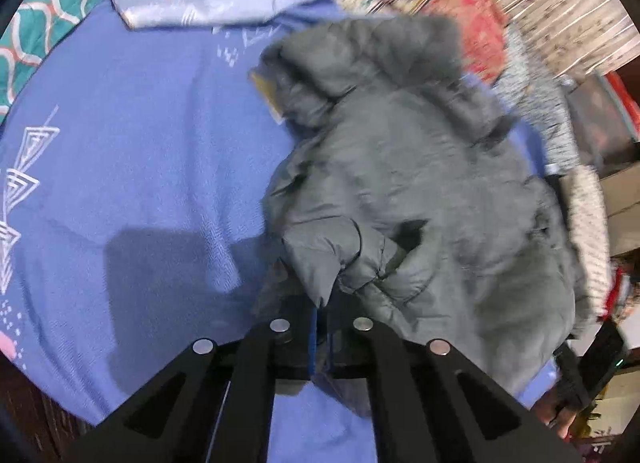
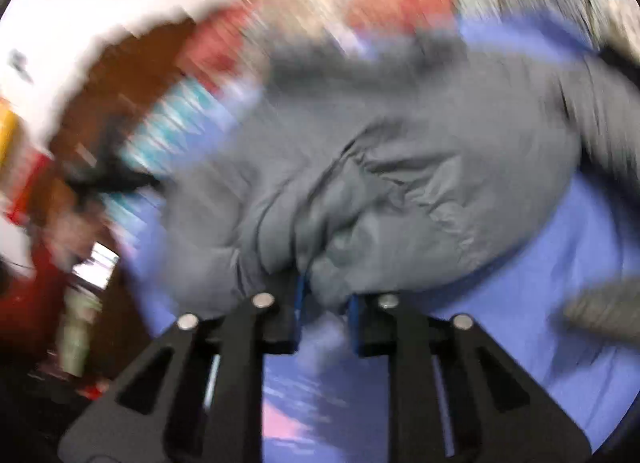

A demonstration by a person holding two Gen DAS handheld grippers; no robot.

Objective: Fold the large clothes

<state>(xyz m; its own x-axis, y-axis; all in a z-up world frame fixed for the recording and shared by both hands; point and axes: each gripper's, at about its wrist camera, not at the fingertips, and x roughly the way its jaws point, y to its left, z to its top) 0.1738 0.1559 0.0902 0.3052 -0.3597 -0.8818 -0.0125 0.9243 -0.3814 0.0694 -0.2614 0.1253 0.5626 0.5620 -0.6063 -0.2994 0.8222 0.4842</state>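
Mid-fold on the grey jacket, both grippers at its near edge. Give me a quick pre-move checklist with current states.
1. Left gripper pinching the grey jacket: ok, fingers nearly together with fabric between them.
2. Right gripper gripping the jacket: cannot tell; jaws apart, fabric bunched at the gap.
3. Right wrist view sharp: not ok, heavy motion blur.
4. Jacket lying on the blue bedsheet: ok.
5. Hood spread flat: not ok, bunched.

Your grey padded jacket (image 1: 400,183) lay crumpled on the blue sheet, its fur-trimmed hood at the far end.
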